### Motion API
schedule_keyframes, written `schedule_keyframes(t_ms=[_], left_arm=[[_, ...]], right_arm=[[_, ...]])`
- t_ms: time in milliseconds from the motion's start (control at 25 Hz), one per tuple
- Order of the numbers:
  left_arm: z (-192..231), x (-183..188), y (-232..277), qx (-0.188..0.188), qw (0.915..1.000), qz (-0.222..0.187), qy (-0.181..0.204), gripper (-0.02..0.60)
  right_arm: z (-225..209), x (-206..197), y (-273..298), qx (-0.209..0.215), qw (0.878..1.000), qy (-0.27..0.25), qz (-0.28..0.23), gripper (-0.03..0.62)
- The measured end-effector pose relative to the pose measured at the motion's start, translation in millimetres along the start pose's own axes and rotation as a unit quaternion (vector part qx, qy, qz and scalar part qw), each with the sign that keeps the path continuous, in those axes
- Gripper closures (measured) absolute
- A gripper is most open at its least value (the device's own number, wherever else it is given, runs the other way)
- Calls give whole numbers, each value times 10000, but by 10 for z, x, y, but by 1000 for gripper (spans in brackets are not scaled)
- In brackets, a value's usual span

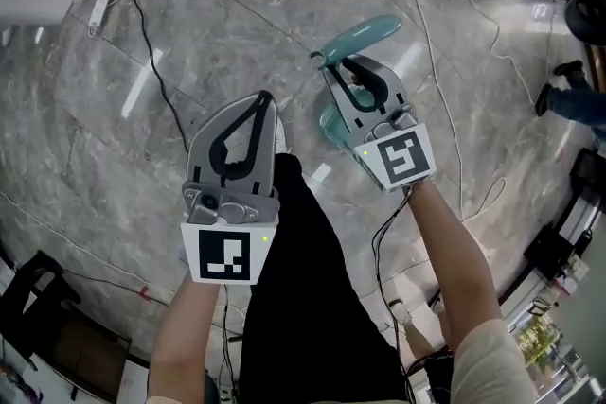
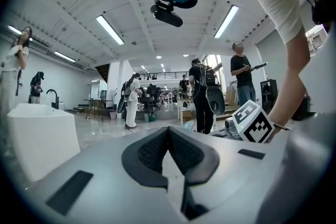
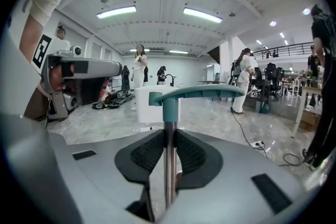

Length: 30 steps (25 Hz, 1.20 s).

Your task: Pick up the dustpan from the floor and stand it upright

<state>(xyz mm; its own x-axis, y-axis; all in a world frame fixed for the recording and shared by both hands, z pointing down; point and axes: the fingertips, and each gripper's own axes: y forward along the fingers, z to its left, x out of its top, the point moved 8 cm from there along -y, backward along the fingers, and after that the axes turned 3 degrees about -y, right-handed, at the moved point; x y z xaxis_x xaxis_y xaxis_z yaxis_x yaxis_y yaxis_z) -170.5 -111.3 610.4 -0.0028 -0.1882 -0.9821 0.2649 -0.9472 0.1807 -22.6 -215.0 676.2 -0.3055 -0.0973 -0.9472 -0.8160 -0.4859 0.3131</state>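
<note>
Dustpan (image 1: 365, 35) upright over marble floor (image 1: 85, 137), teal handle (image 3: 202, 93) on top, metal shaft (image 3: 168, 165) clamped between right gripper (image 3: 168, 132) pads (just below handle). Left gripper (image 2: 168, 129) pinched together, empty, beside it. Square black-white markers (image 1: 225, 258) on both cubes.

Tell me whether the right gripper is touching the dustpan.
Touching: the right gripper view shows the right gripper clamped on the dustpan pole, no gap.

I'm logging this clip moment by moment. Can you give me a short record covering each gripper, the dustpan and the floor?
left hand-held gripper: jaws together, nothing between them
right hand-held gripper: shut on the dustpan's metal shaft
dustpan: teal handle on top, pan partly hidden under the gripper
floor: grey stone, cables lying across it
</note>
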Motion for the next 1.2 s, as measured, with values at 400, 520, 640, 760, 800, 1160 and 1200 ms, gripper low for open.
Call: schedule_keyframes(t_ms=[400,520,640,760,800,1160,1200], left_arm=[[-1050,203,-198,-199,9997,125,-65,571],[-1323,186,-114,-254,9995,177,4,571],[-1537,178,-19,-130,9998,134,18,571],[-1758,192,43,182,9996,86,-202,571],[-1846,218,65,260,9993,41,-264,571],[-2641,808,36,250,9989,-41,-402,571],[-2737,942,-35,328,9982,-76,-501,571]], right_arm=[[-263,-168,-1141,-699,9973,197,-47,514],[-418,-253,-1331,-784,9962,306,243,514],[-478,-240,-1405,-667,9976,168,48,514],[-453,-252,-1507,-460,9985,-259,145,514],[-451,-260,-1556,-399,9988,-222,197,514],[-694,-102,-2560,-876,9887,959,753,517],[-683,20,-2732,-880,9872,1069,789,526]])
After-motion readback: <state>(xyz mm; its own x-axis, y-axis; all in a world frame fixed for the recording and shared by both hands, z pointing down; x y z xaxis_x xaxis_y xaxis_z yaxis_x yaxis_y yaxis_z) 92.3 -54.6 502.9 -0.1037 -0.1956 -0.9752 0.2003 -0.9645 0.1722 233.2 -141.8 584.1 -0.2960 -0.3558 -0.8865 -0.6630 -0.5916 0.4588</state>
